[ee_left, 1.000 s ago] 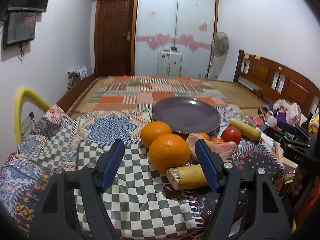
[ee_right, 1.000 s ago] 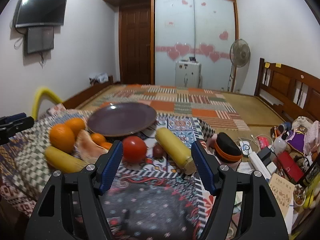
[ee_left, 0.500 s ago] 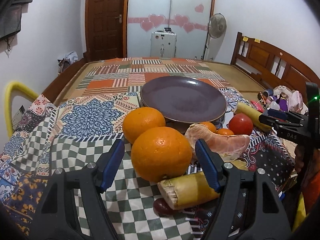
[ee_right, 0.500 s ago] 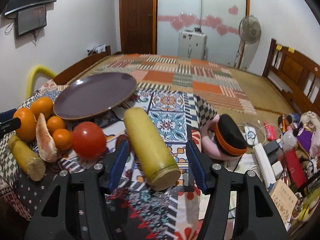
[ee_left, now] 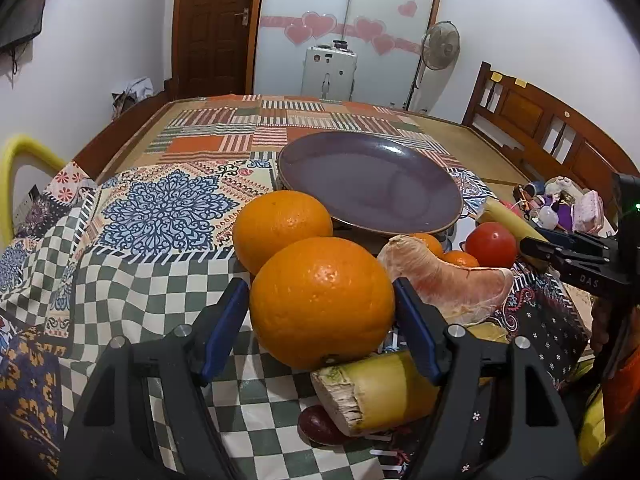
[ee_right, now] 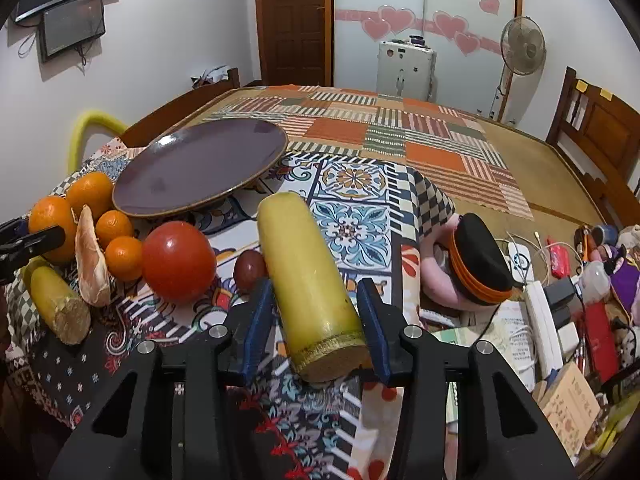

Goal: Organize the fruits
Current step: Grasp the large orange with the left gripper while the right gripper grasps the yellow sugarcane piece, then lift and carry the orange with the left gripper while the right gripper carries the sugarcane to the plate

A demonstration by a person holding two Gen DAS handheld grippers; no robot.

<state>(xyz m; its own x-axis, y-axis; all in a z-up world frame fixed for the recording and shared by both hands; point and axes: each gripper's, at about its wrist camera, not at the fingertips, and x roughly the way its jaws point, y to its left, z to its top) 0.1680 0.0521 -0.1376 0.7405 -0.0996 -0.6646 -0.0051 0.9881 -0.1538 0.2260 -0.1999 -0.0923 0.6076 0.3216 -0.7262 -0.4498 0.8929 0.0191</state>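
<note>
In the left wrist view my left gripper point(ee_left: 322, 304) has its blue pads against both sides of a large orange point(ee_left: 322, 300) on the patterned cloth. A second orange point(ee_left: 280, 228) lies behind it, then the empty purple plate point(ee_left: 368, 180). In the right wrist view my right gripper point(ee_right: 316, 320) has its pads against a yellow sugarcane piece point(ee_right: 308, 280), which lies on the cloth. A tomato point(ee_right: 178, 260), a pomelo segment point(ee_right: 92, 258), small tangerines point(ee_right: 120, 240), a second cane piece point(ee_right: 58, 304) and a dark plum point(ee_right: 249, 266) lie left of it. The plate point(ee_right: 200, 168) stands behind them.
A black and orange cap on a pink toy point(ee_right: 476, 264) lies right of the cane. A power strip point(ee_right: 538, 312), cables, boxes and toys crowd the right edge. A yellow chair back point(ee_left: 16, 160) stands at the left. The right gripper also shows in the left wrist view point(ee_left: 576, 256).
Both grippers moved forward and down and narrowed. The left one now has the large orange between its pads, the right one the yellow cane piece.
</note>
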